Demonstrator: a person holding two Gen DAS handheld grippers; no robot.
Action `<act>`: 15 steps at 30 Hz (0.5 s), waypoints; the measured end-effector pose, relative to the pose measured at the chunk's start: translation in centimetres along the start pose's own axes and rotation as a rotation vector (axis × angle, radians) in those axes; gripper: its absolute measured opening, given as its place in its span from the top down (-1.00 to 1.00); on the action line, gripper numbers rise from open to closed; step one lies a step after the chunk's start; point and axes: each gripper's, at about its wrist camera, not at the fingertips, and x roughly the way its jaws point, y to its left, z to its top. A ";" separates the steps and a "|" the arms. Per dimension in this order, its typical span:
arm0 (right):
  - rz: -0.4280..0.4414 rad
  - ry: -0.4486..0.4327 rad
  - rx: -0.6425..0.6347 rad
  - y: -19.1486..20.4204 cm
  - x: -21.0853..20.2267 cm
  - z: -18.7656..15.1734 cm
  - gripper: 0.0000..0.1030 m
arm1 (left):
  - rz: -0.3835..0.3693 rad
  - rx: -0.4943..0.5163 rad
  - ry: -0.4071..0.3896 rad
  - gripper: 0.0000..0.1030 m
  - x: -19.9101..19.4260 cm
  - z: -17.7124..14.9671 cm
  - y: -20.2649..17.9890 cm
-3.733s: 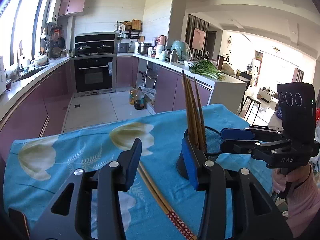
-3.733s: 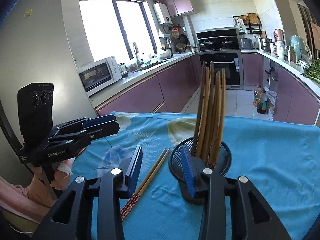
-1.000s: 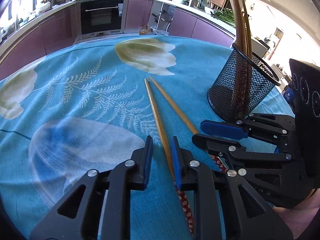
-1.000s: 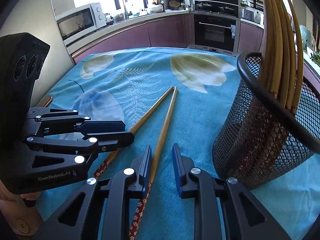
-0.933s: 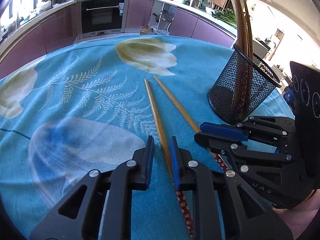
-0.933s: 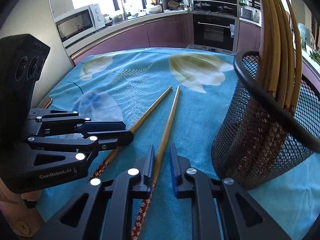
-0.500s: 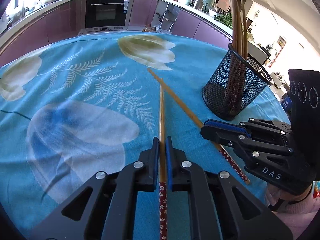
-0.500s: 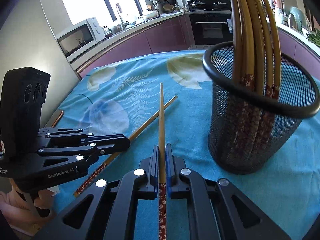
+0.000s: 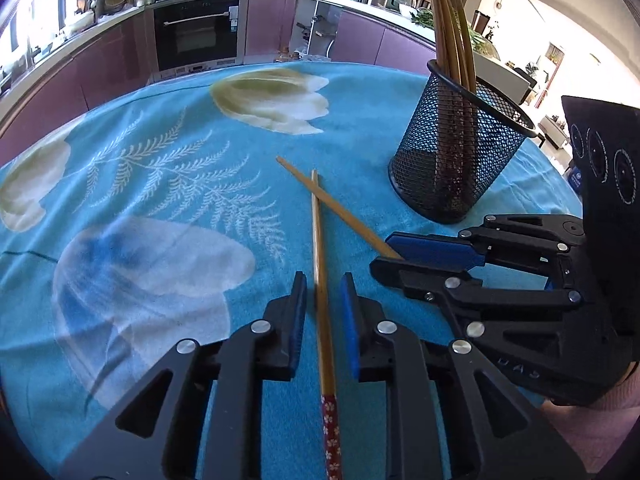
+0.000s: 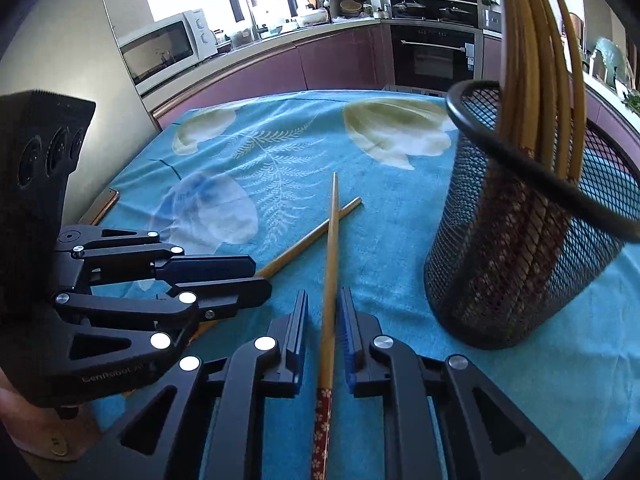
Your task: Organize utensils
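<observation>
tablecloth (image 9: 180,168): turquoise, printed with pale tulips and white fern fronds
chopsticks (image 9: 320,248): tan, ends wrapped in red with small white flowers
mesh holder (image 9: 452,168): black
gripper pads (image 9: 347,312): blue, set in black
cabinets (image 9: 108,68) behind tablecloth: mauve

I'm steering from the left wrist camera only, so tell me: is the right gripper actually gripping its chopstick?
Observer: No. In the right wrist view the right gripper has just been opening its jaws. The chopstick lies between them, and neither pad touches it.
Operator: Which end is nearest that gripper?
Observer: Its red flowered end, which runs back under the jaws. The plain tip points away and crosses over the other chopstick.
</observation>
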 end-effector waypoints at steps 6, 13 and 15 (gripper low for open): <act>-0.006 -0.005 0.004 -0.3 0.2 0.3 0.82 | 0.037 0.004 -0.012 0.83 0.4 0.5 -0.2; 0.017 -0.033 0.038 -0.9 -0.6 0.3 0.89 | 0.033 -0.023 -0.022 0.85 0.1 0.4 0.0; 0.028 -0.044 0.037 -0.8 -1.0 0.2 0.89 | 0.030 -0.024 -0.027 0.85 -0.1 0.3 0.0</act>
